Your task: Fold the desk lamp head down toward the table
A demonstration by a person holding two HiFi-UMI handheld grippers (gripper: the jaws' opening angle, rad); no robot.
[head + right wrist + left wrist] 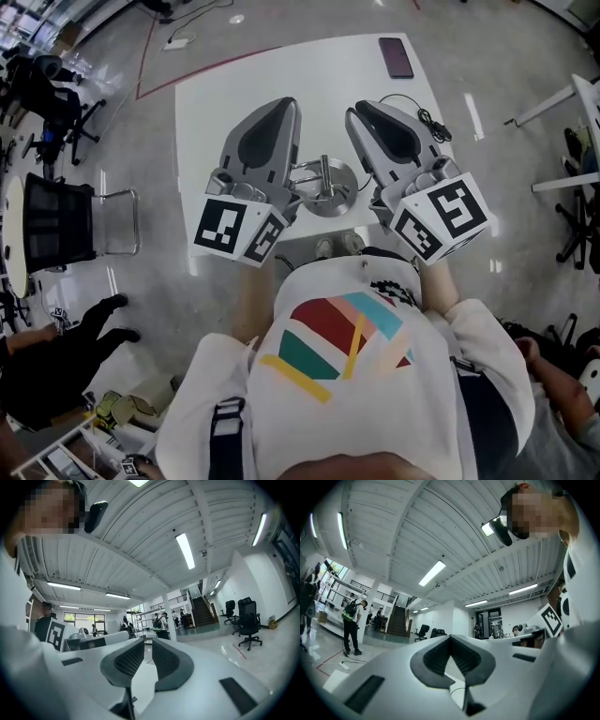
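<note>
The desk lamp [334, 193] stands on the white table [216, 103]; I see its round silver base and a short metal arm [312, 172] lying low across it. Both grippers hang high above the table, one on each side of the lamp, touching nothing. My left gripper [281, 103] is shut, its tips meeting [450, 637]. My right gripper [362, 106] has its jaws together but for a thin slit, with nothing in it [147, 642]. Neither gripper view shows the lamp; both look level across the hall.
A dark phone [396, 56] lies at the table's far right corner, and a black cable [428, 119] coils near the right gripper. A black office chair [61, 225] stands left of the table. People sit on the floor at lower left [56, 361] and lower right [562, 384].
</note>
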